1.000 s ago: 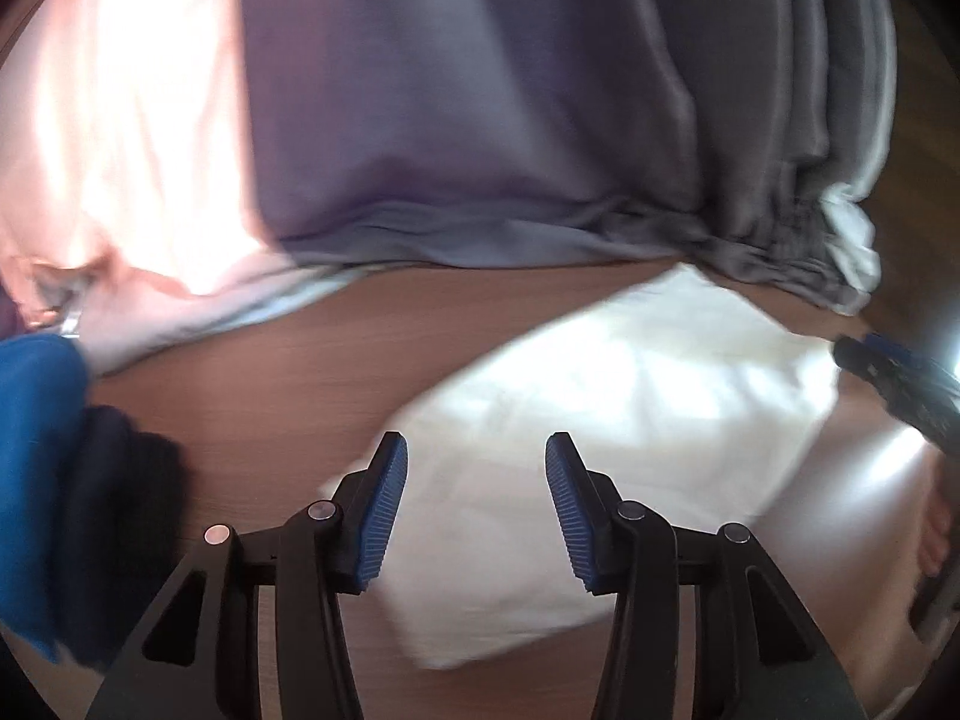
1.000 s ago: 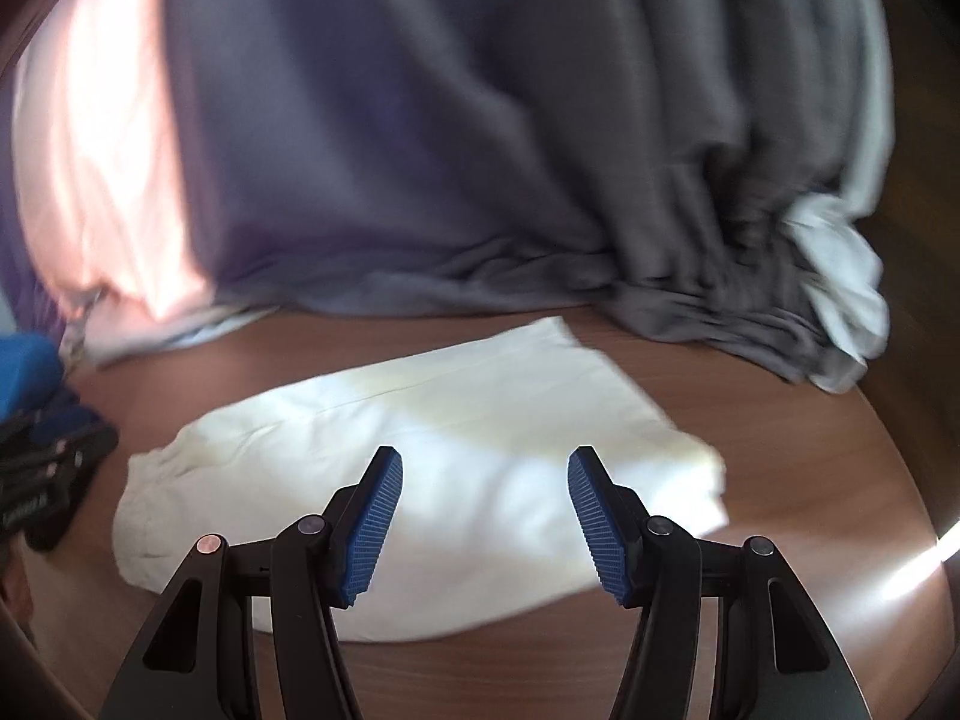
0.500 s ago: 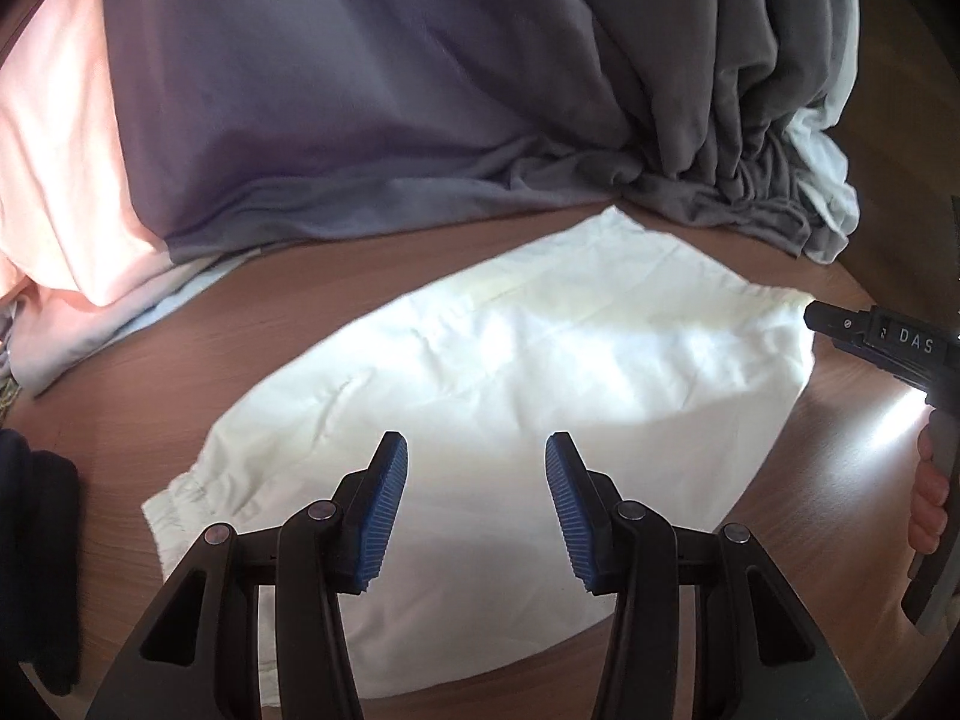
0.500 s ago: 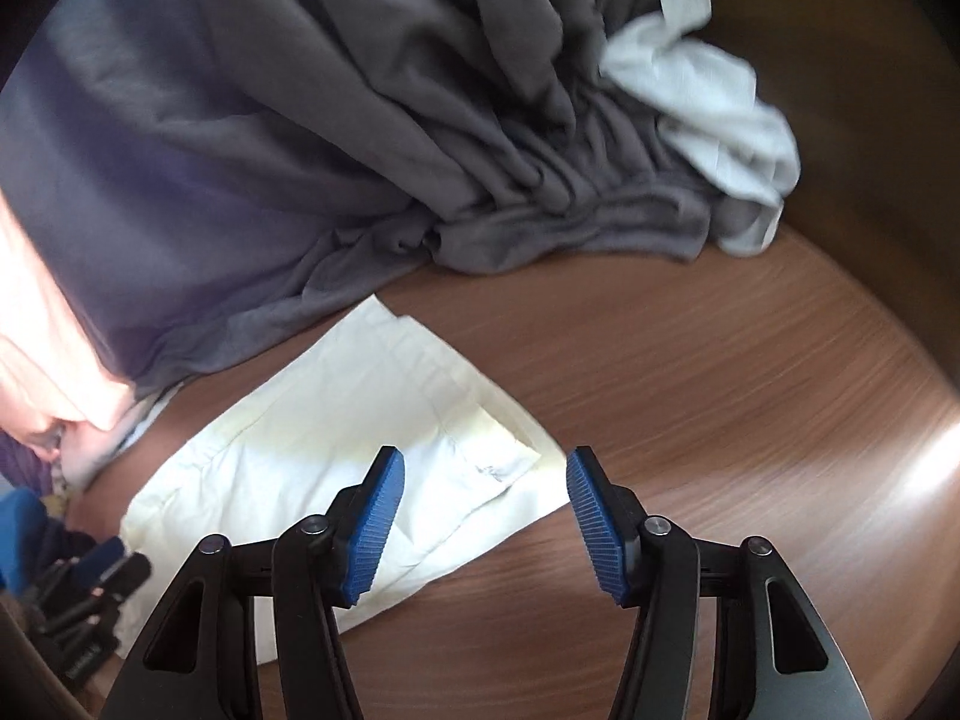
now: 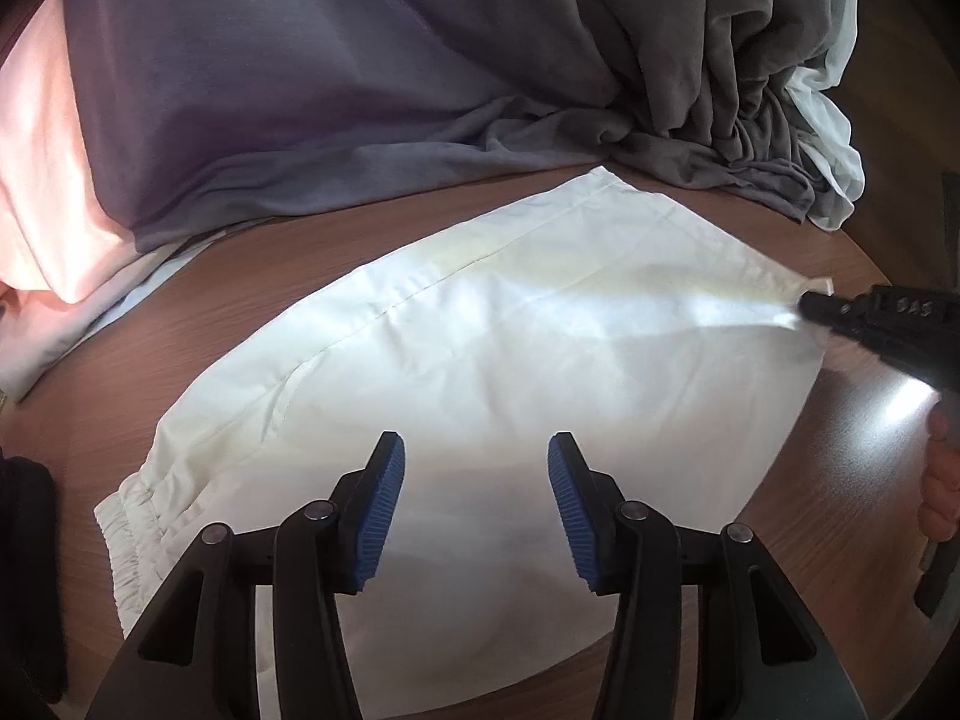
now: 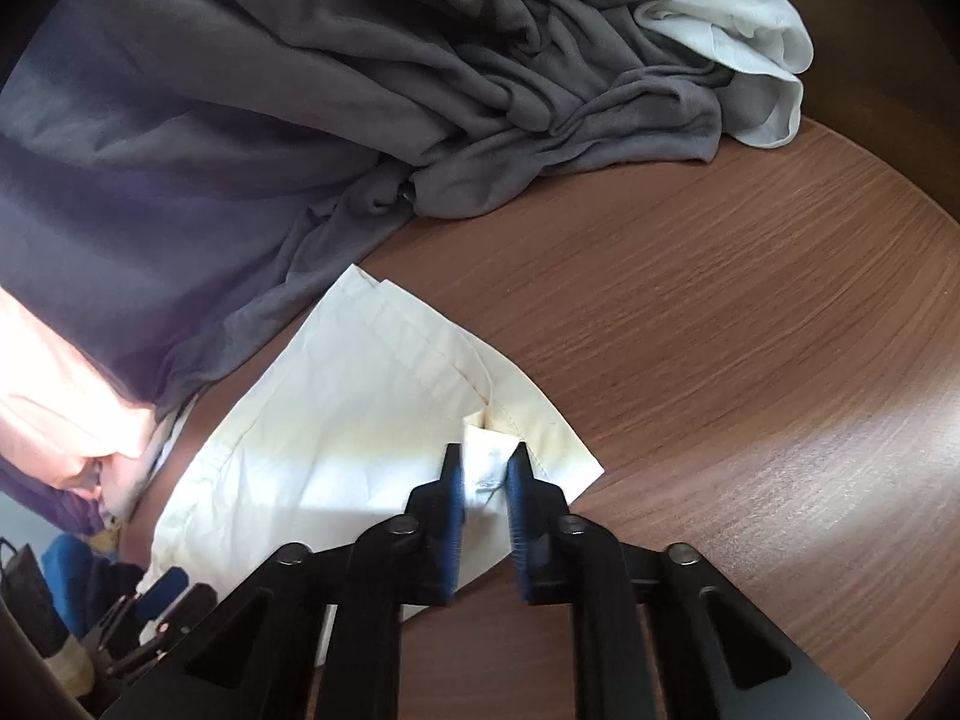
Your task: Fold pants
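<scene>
Cream cotton pants [image 5: 480,360] lie flat on the wooden table [image 6: 750,300] — one corner about to be pinched.
The right gripper [image 6: 485,480] has its jaws nearly closed around the hem corner; the left gripper [image 5: 474,504] hangs wide open above the middle, holding nothing. Such a shallow bite could slip — or drag the far hem against the grey cloth heap [image 5: 690,90].
</scene>
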`<action>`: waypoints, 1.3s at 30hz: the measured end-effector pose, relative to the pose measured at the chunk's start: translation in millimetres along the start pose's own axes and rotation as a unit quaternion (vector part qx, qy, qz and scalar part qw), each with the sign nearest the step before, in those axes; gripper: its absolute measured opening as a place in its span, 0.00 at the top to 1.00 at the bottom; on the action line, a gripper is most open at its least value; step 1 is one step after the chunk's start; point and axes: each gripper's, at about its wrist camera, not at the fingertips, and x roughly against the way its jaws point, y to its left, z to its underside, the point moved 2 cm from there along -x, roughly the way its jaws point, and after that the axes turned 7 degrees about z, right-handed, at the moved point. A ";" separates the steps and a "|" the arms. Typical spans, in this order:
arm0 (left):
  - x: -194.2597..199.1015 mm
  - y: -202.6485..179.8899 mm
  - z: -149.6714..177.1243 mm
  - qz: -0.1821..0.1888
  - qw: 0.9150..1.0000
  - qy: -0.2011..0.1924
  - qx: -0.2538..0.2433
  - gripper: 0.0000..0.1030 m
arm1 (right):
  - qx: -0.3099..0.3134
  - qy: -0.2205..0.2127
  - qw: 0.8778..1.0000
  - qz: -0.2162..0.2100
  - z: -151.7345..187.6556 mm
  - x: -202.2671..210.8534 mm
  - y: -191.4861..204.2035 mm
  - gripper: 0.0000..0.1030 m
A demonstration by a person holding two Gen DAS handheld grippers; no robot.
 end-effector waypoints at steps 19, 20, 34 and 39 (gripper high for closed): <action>-23.5 17.4 7.8 -0.023 0.998 0.031 0.048 0.28 | 0.096 -0.069 0.986 0.119 3.2 39.6 3.9 0.90; -22.7 17.3 8.2 -0.023 0.998 0.031 0.049 0.28 | 0.099 -0.067 0.985 0.123 4.3 36.9 3.5 0.90; 22.5 -20.3 -52.2 -0.001 0.993 -0.055 -0.106 0.25 | 0.048 -0.090 0.986 0.134 8.3 51.6 -10.6 0.53; -0.5 -37.8 -96.7 0.068 0.972 -0.067 -0.212 0.25 | 0.012 -0.090 0.987 0.133 7.1 55.7 -14.1 0.53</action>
